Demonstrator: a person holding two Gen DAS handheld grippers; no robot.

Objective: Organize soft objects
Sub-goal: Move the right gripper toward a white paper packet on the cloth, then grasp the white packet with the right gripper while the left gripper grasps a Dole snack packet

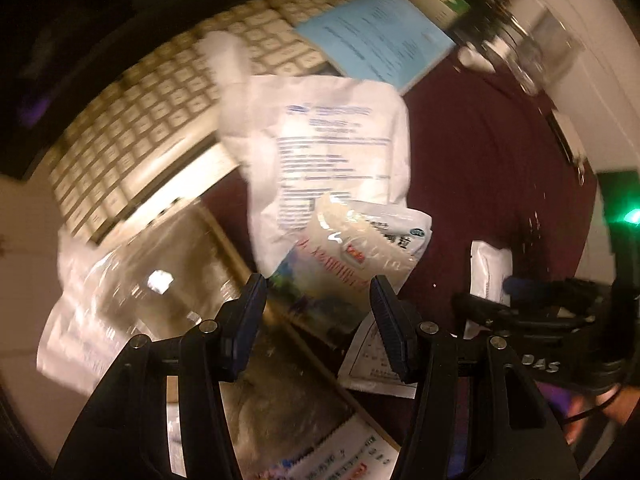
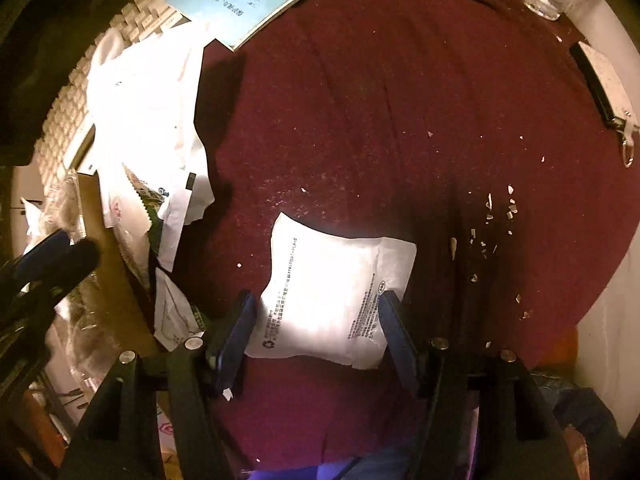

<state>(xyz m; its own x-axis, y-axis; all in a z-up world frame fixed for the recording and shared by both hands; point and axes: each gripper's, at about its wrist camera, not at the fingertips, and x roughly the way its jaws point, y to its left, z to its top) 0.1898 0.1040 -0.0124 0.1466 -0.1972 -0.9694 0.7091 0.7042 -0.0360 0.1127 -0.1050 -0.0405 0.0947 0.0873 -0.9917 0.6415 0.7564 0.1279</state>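
Maroon cloth (image 2: 380,120) spread over the worktop, taken here as the landmark. Along its far-left edge, a pale keyboard (image 1: 160,120), part-covered by a blue printed sheet (image 1: 376,36). On the cloth's left margin, a loose heap of soft packets: large white printed pouch (image 1: 328,152) on top, smaller glossy sachet (image 1: 360,256) lapped over its near end, likely gathered there as the sorting pile. Near the cloth's front edge, well apart from the heap, one puffy white packet (image 2: 332,292) lying flat. Straddling it, right gripper (image 2: 316,320), fingers released and spread just wider than the packet, pads at either side, seemingly not pressing. Over the heap, left gripper (image 1: 318,304), fingers parted, nothing clamped. Scattered right of the packet, small pale crumbs (image 2: 492,232).
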